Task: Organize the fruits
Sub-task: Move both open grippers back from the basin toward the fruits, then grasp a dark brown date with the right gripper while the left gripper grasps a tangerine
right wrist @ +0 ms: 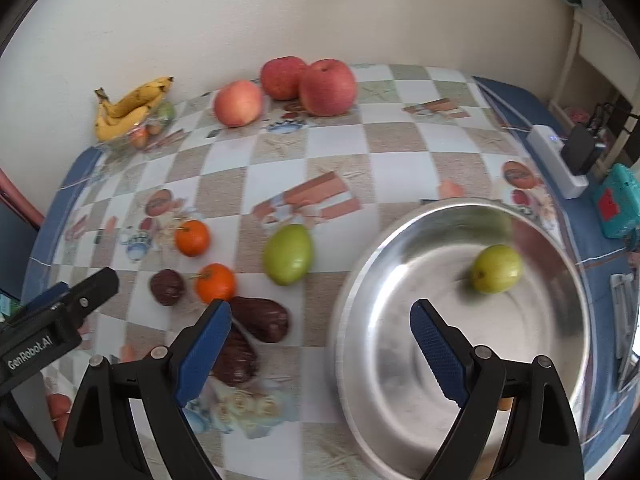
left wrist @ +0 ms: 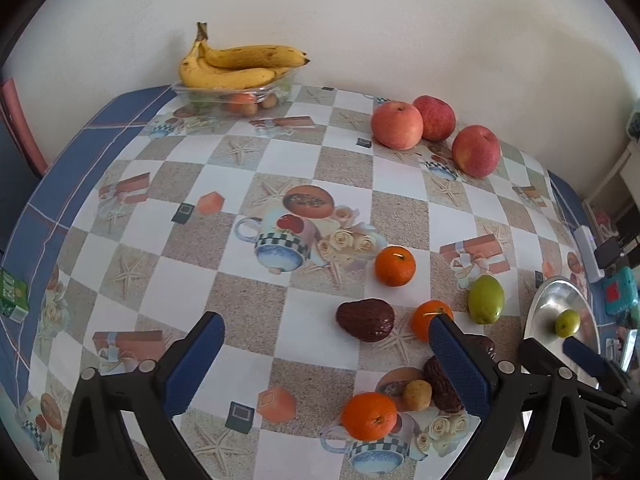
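Note:
A steel bowl (right wrist: 400, 392) at the right holds one green fruit (right wrist: 496, 269); both also show in the left wrist view, bowl (left wrist: 548, 304) and fruit (left wrist: 567, 322). A second green fruit (right wrist: 287, 254) lies on the table left of the bowl. Three oranges (left wrist: 394, 266) (left wrist: 428, 314) (left wrist: 370, 416), dark brown fruits (left wrist: 365, 319) and a small tan fruit (left wrist: 417, 395) lie near the front. My right gripper (right wrist: 320, 344) is open and empty over the bowl's left rim. My left gripper (left wrist: 326, 356) is open and empty above the tablecloth.
Three red apples (left wrist: 397, 125) (left wrist: 434, 117) (left wrist: 476, 151) stand by the back wall. Bananas (left wrist: 236, 65) lie on a clear dish (left wrist: 240, 94) of fruit at the back left. A white power strip (right wrist: 558, 164) and a teal box (right wrist: 618, 206) sit at the right edge.

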Demonstrator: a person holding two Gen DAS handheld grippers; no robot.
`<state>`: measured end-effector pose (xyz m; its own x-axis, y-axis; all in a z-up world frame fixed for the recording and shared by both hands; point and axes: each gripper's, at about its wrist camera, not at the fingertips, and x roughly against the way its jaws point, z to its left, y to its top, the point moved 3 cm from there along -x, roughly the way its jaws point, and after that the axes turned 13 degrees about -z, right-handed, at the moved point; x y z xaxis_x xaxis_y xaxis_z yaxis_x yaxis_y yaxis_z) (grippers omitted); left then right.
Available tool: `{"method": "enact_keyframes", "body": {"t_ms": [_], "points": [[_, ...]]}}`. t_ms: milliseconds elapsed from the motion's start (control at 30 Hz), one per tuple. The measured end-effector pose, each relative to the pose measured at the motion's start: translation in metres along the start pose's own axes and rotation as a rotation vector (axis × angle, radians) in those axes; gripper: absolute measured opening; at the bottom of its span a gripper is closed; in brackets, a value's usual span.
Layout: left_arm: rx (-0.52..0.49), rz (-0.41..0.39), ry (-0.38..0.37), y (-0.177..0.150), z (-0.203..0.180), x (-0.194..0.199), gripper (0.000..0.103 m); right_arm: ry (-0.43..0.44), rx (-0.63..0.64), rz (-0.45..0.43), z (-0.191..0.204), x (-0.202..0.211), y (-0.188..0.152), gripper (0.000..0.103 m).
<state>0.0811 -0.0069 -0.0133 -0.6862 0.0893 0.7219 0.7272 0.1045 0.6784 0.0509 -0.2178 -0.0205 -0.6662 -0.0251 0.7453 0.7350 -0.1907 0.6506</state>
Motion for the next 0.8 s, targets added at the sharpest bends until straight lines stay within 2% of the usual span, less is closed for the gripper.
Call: {"method": "enact_keyframes", "body": {"t_ms": [133, 467, 600, 667, 733, 800], "points": [[0.067, -0.011, -0.016, 0.001, 0.018, 0.006, 0.103, 0.100, -0.046, 0.010, 0.019, -0.002, -0.003, 0.091], [0.128, 0.046, -0.093, -0.004, 0.022, -0.001, 0.103, 0.122, -0.011, 0.058, 0.040, -0.010, -0.014, 0.089], [0.106, 0.067, -0.084, -0.008, 0.017, -0.003, 0.103, 0.133, 0.009, 0.073, 0.046, -0.012, -0.017, 0.069], [0.106, 0.090, -0.079, -0.012, 0.016, -0.007, 0.103, 0.138, 0.012, 0.089, 0.047, -0.015, -0.020, 0.067], [0.129, 0.138, -0.090, -0.019, 0.015, -0.014, 0.103, 0.144, 0.021, 0.105, 0.049, -0.017, -0.023, 0.058], [0.154, 0.190, -0.110, -0.027, 0.014, -0.021, 0.103, 0.144, 0.028, 0.122, 0.050, -0.021, -0.027, 0.054]]}}
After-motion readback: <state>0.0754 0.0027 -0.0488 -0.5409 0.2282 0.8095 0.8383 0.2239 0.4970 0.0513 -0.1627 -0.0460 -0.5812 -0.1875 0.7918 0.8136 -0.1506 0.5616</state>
